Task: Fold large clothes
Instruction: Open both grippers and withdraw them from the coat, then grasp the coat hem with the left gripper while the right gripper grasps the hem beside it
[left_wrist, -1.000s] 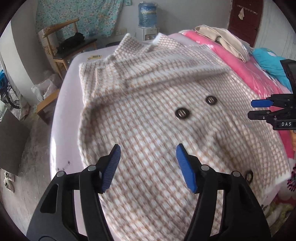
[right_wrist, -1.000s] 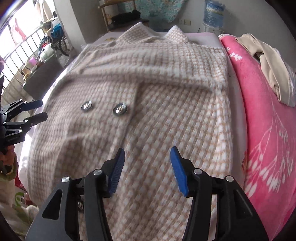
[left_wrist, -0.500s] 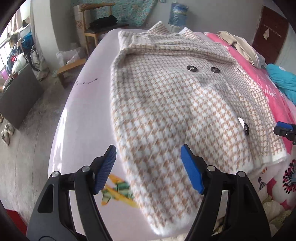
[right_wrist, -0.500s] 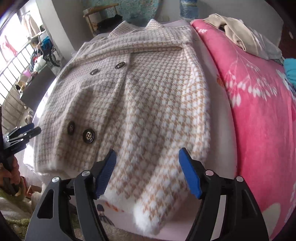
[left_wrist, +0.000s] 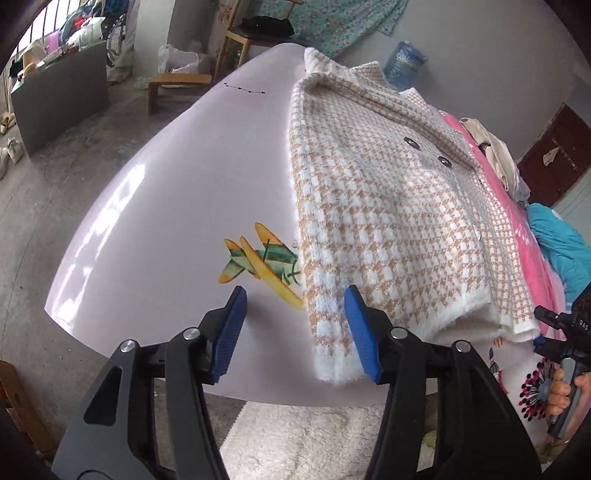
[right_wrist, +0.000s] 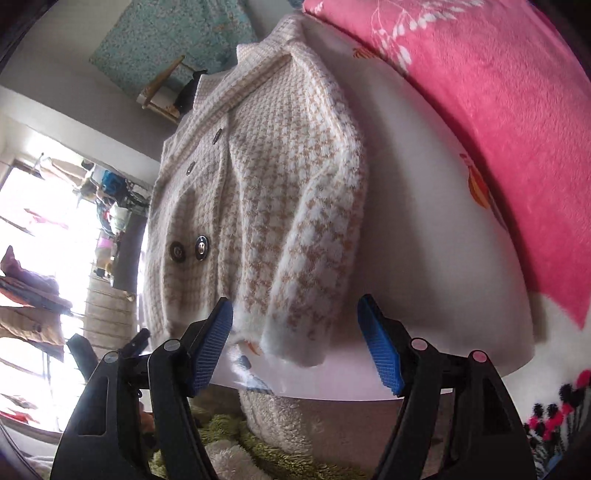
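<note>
You have pulled both grippers back from above the houndstooth coat (left_wrist: 388, 221) to its near hem. The coat lies flat on the bed (left_wrist: 177, 192); your left gripper (left_wrist: 295, 332) and right gripper (right_wrist: 295, 339) hang with fingers open, empty, likely poised for the first fold.

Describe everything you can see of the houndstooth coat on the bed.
The coat is fuzzy knit in tan and white houndstooth, with a wide collar, dark paired buttons and white-trimmed cuffs. It lies flat, front up, on the pale sheet, sleeves down its sides, cuffs near the bed's edge. Both grippers, left and right, are open and hold nothing.
</note>
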